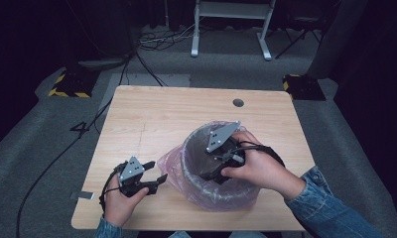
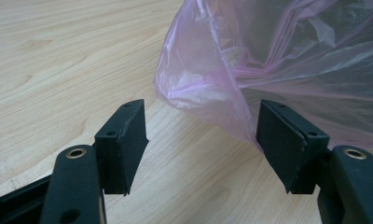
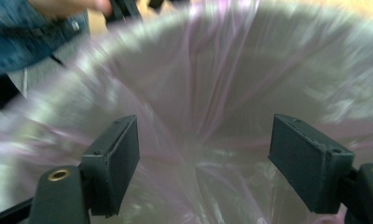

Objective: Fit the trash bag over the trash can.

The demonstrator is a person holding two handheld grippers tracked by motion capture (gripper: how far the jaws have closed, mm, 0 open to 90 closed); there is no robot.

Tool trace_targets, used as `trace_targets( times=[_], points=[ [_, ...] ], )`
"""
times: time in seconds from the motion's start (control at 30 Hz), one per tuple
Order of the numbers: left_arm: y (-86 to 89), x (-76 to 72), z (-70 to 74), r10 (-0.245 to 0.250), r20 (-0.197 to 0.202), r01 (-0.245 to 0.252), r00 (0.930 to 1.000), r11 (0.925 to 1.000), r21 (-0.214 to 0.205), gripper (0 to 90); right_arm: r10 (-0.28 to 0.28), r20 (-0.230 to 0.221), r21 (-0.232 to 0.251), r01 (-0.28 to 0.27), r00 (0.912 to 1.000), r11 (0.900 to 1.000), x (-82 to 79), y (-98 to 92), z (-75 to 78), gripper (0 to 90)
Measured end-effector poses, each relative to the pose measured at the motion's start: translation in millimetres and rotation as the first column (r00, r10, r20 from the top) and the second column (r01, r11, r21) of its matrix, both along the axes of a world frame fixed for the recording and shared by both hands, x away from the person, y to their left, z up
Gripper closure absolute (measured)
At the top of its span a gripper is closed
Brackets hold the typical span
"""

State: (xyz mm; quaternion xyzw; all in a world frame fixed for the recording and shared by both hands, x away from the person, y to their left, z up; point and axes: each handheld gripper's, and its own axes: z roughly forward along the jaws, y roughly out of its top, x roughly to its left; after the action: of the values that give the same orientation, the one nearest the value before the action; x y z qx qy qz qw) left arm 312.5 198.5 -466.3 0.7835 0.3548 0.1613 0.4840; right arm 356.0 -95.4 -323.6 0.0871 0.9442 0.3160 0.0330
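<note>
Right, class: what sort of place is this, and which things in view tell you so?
Probably a lab or recording studio, not a home: a bare light wooden table on grey carpet, loose black cables across the floor, yellow-and-black striped stand bases, and dark surroundings.

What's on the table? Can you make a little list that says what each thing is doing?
table: light wood
bin: grey, round, standing upright on the table
bag: pink see-through plastic lining the bin, spilling over its rim
left gripper: resting on the table beside the bag, jaws open, holding nothing
right gripper: reaching into the bin, jaws open, holding nothing
</note>
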Motion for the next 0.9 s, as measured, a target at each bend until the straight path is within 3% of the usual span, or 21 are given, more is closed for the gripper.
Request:
trace_targets(
  times=[0.3,0.63,0.9],
  points=[
    [-2.4,0.5,-0.8,-0.005,-0.004,0.005,1.0000,1.0000,0.000,33.7,0.036,-0.038,-0.072,-0.039,0.9987,0.9967,4.1,15.8,-29.8,21.2],
    [-1.1,0.5,-0.3,-0.002,0.001,0.002,1.0000,1.0000,0.002,33.8,-0.028,-0.076,-0.140,0.017,0.9967,0.9900,5.5,24.4,-61.1,15.4],
    [-3.1,0.7,-0.2,-0.007,0.000,0.007,1.0000,1.0000,0.002,33.8,-0.099,-0.112,-0.261,0.067,0.9887,0.9629,11.9,25.2,-85.8,13.0]
  ],
)
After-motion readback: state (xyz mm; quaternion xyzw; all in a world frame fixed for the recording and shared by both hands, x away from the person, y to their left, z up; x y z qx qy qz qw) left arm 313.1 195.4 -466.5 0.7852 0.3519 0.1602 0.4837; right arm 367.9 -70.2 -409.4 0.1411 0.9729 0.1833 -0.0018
